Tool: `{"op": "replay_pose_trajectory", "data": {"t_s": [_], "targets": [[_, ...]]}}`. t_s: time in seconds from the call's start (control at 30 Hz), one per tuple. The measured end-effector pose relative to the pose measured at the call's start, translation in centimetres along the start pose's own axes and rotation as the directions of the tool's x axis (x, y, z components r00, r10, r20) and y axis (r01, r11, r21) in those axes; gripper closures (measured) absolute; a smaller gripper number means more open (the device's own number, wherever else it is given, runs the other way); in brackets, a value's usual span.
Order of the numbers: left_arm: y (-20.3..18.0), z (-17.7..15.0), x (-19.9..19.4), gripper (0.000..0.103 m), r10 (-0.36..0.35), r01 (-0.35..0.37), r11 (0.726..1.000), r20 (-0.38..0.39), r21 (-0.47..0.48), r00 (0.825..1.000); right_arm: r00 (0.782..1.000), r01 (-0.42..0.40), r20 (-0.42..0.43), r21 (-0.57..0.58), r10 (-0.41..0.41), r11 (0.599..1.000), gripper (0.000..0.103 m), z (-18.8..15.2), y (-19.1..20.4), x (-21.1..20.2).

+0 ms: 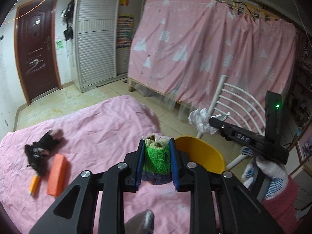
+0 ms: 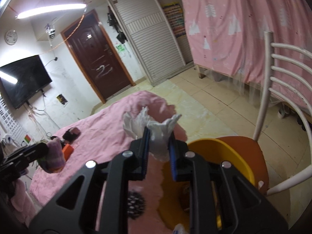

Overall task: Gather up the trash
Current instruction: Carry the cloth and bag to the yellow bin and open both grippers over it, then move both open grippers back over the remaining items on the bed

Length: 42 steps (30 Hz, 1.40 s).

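We read "DAS" in white letters on the right gripper (image 1: 213,121) – its jaws clamp a crumpled white tissue wad (image 2: 159,136) held above the yellow bin (image 2: 230,156) on the chair (image 2: 273,78). Our left gripper (image 1: 157,159) pinches a fuzzy rolled sock (image 1: 156,156) – green, cream and purple bands – over the pink bedsheet (image 1: 97,120), just beside the bin.

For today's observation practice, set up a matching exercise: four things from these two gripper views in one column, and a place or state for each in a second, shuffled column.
Things
1. striped sock
2. crumpled white paper
3. orange block
4. yellow bin

Places or states
A. lying on the pink bed cover
B. standing on the chair seat
C. between the left gripper's jaws
D. between the right gripper's jaws

Pairs: 1-C, 2-D, 3-A, 4-B
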<state>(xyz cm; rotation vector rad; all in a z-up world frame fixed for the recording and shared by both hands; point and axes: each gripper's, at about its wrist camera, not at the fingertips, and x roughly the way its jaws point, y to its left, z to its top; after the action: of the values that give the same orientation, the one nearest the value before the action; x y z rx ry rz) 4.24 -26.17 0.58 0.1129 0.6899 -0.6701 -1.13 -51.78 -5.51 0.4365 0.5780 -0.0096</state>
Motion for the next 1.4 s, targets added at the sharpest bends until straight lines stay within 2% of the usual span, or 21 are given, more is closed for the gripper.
{"op": "replay_pose_trajectory", "data": {"t_s": [0.03,0.1,0.2,0.3,0.63,0.73,0.77,0.83,1.1,1.33,1.4], "targets": [[-0.5,0.2,0.3,0.088,-0.017,0.017,1.000,0.005,0.007,1.000,1.000,0.007,0.005,0.009,-0.007,1.000,0.077,-0.1,-0.5,-0.1],[-1.5,0.5,0.7,0.088,-0.049,0.049,0.999,0.015,0.016,0.999,1.000,0.023,0.012,0.015,-0.023,1.000,0.062,-0.2,-1.1,-0.3],[-3.0,1.1,1.4,0.088,-0.098,0.097,0.995,0.024,0.033,0.995,0.998,0.044,0.030,0.044,-0.046,0.998,0.052,-0.2,-2.4,-0.6],[-4.6,1.8,2.6,0.088,-0.131,0.130,0.990,0.028,0.047,0.991,0.997,0.053,0.043,0.071,-0.056,0.996,0.052,-0.2,-3.5,-0.9],[-7.9,2.9,7.3,0.086,-0.163,0.163,0.986,0.019,0.038,0.986,0.995,0.065,0.067,0.126,-0.074,0.990,0.052,0.1,-5.7,-1.4],[-8.3,3.0,8.6,0.062,-0.173,0.173,0.985,0.011,0.020,0.985,0.994,0.071,0.070,0.137,-0.081,0.988,0.050,0.1,-6.1,-1.5],[-8.4,2.9,8.9,0.050,-0.178,0.178,0.984,0.009,0.016,0.984,0.994,0.074,0.071,0.140,-0.084,0.987,0.048,0.2,-6.2,-1.5],[-8.6,2.8,9.4,0.041,-0.173,0.172,0.985,0.011,0.015,0.985,0.994,0.075,0.071,0.142,-0.086,0.987,0.046,0.1,-6.3,-1.4],[-7.6,2.3,9.2,0.040,-0.170,0.170,0.985,0.010,-0.010,0.985,0.995,0.078,0.052,0.124,-0.085,0.989,0.046,-0.2,-5.6,-0.6],[-4.4,2.3,6.4,0.039,-0.134,0.137,0.990,0.058,-0.044,0.989,0.997,0.062,0.034,0.088,-0.065,0.994,0.044,-0.4,-3.5,0.1],[-3.3,2.2,5.6,0.039,-0.119,0.123,0.991,0.072,-0.054,0.990,0.998,0.056,0.028,0.074,-0.058,0.996,0.041,-0.4,-2.6,0.4]]}}
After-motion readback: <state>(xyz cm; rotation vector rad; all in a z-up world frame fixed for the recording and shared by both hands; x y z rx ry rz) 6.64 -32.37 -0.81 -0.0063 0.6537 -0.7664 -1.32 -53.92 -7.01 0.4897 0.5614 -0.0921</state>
